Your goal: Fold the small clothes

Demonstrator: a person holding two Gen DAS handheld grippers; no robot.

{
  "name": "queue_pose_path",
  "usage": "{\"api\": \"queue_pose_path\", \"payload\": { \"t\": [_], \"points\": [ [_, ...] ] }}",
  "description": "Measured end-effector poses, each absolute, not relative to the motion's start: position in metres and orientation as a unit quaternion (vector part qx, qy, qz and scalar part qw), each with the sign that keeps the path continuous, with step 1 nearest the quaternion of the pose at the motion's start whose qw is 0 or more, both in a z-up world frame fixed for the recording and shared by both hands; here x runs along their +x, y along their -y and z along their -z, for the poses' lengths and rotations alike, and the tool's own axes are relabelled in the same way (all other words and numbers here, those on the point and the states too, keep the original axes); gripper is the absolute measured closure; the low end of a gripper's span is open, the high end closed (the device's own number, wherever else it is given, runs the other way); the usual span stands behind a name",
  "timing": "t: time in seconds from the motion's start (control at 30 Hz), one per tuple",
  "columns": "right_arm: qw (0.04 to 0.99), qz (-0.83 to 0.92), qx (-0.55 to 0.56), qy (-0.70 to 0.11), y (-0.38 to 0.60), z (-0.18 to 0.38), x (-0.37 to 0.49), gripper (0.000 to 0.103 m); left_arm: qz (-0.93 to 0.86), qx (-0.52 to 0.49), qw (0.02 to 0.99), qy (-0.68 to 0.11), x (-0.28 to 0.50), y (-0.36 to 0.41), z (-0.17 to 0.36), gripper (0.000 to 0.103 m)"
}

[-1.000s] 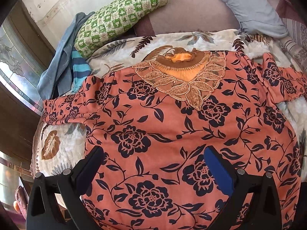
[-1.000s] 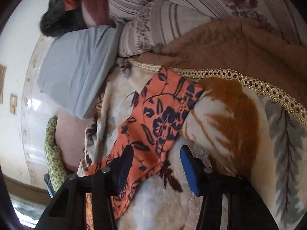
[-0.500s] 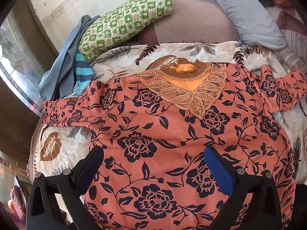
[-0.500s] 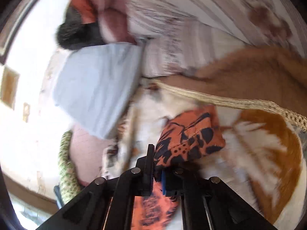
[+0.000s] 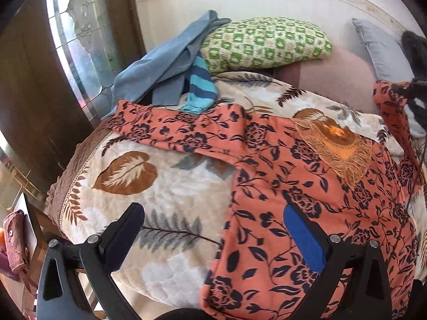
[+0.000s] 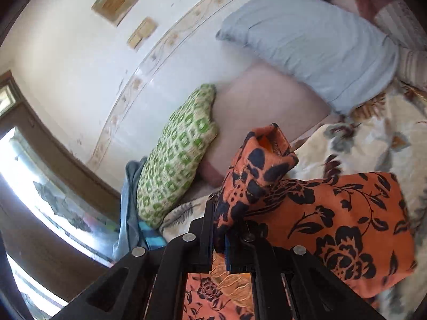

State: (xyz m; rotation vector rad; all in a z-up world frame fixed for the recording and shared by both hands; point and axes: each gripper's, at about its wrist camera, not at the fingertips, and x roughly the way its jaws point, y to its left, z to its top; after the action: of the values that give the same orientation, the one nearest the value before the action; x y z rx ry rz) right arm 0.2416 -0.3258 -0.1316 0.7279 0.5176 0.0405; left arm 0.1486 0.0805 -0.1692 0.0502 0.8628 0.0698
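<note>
Bed covered with a cream leaf-print blanket [image 5: 170, 186] fills both views, white wall with a patterned border behind. Far left in the left wrist view: dark wooden frame and glass pane [image 5: 80, 61]. Next, a blue cloth [image 5: 165, 66] and a blue striped piece [image 5: 200, 88] heaped at the blanket's far edge, touching a green-and-white checked pillow [image 5: 264, 42]; grey pillow [image 5: 379, 48] further right. Orange floral top [image 5: 307, 213] lies spread on the blanket, one sleeve [image 5: 170, 130] stretched out flat to the left, embroidered neckline [image 5: 339, 146] toward the pillows. Left gripper [image 5: 213, 234] hovers above the top's left edge, fingers spread wide, nothing between them. At the right edge the other sleeve [image 5: 392, 112] is lifted off the blanket. Right wrist view: right gripper [image 6: 221, 229] fingers pressed together, pinching the sleeve cuff [image 6: 261, 160], which bunches up above the fingertips; the sleeve trails right over the blanket.
</note>
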Motion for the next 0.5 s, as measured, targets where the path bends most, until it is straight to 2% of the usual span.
{"api": "queue_pose_path", "payload": {
  "t": [0.17, 0.27, 0.3, 0.33, 0.37, 0.4, 0.5],
  "points": [
    [0.894, -0.051, 0.279, -0.348, 0.186, 0.194, 0.307, 0.097, -0.076, 0.003, 0.907, -0.414, 0.150, -0.130, 0.175, 0.000],
    [0.872, -0.070, 0.239, -0.422, 0.125, 0.245, 0.329, 0.089, -0.087, -0.007, 0.903, -0.421, 0.152, -0.148, 0.182, 0.000],
    [0.858, -0.086, 0.237, -0.448, 0.110, 0.261, 0.336, 0.078, -0.089, -0.010, 0.901, -0.424, 0.153, -0.151, 0.185, 0.000],
    [0.843, -0.100, 0.236, -0.474, 0.099, 0.276, 0.340, 0.050, -0.090, -0.012, 0.900, -0.427, 0.155, -0.155, 0.187, 0.000],
    [0.828, -0.109, 0.232, -0.499, 0.090, 0.288, 0.343, 0.036, -0.091, -0.013, 0.899, -0.428, 0.156, -0.157, 0.189, 0.000],
    [0.825, -0.117, 0.228, -0.504, 0.084, 0.293, 0.340, 0.031, -0.092, -0.013, 0.899, -0.428, 0.158, -0.158, 0.190, 0.000],
    [0.840, -0.158, 0.195, -0.480, 0.084, 0.280, 0.322, 0.031, -0.091, -0.012, 0.899, -0.428, 0.163, -0.156, 0.191, 0.000]
  ]
}}
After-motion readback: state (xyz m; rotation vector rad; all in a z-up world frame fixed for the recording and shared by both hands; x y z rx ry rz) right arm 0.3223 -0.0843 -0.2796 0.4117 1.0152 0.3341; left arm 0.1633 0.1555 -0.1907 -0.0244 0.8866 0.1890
